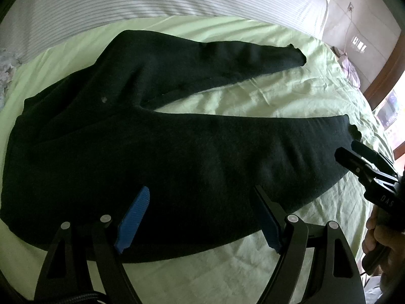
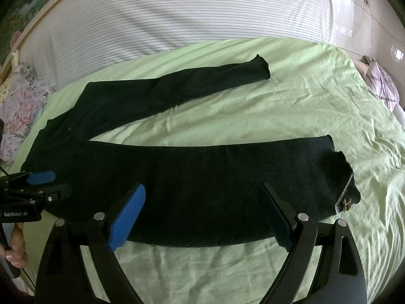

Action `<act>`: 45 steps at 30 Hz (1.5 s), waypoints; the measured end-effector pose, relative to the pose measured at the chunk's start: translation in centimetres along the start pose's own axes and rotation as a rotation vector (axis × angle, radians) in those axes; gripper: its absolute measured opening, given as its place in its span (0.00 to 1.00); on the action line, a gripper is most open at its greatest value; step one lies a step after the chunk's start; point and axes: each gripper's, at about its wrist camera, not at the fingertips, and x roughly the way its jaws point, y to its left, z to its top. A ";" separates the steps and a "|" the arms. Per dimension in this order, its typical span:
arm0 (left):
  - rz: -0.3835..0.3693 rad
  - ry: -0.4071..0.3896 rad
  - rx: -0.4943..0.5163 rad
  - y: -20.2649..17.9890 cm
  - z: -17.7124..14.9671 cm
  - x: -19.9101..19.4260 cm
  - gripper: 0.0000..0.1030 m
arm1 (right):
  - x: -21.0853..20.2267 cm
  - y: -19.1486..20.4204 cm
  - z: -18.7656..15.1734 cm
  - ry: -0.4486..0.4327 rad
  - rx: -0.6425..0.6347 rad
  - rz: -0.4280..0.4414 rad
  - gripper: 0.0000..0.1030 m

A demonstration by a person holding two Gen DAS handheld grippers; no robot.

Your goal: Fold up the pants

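Note:
Black pants (image 1: pixel 157 136) lie spread flat on a light green sheet (image 1: pixel 291 96), waist to the left, the two legs splayed apart to the right. They also show in the right wrist view (image 2: pixel 202 172). My left gripper (image 1: pixel 200 217) is open, hovering above the thigh of the near leg. My right gripper (image 2: pixel 202 215) is open, hovering above the lower near leg close to its near edge. Each gripper shows in the other's view: the right one (image 1: pixel 354 154) near the near leg's cuff, the left one (image 2: pixel 48 185) by the waist end. Both hold nothing.
A white striped cover (image 2: pixel 177 17) lies beyond the green sheet. A floral pillow (image 2: pixel 20 106) sits at the left. Purple checked cloth (image 2: pixel 384 86) lies off the bed's far right. The near leg's cuff (image 2: pixel 346 202) has a small decoration.

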 end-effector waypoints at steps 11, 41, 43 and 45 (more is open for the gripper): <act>-0.006 0.005 0.002 0.1 0.3 0.2 0.79 | 0.1 0.2 0.5 -0.005 0.000 0.004 0.88; -0.020 0.054 0.039 1.3 10.4 2.5 0.80 | 4.4 -6.3 12.1 0.057 0.119 0.060 0.88; -0.019 0.060 0.046 1.4 11.7 2.9 0.80 | 5.3 -7.1 13.8 0.068 0.126 0.069 0.88; -0.018 0.060 0.051 1.6 13.3 3.4 0.80 | 6.2 -8.0 15.2 0.077 0.140 0.084 0.88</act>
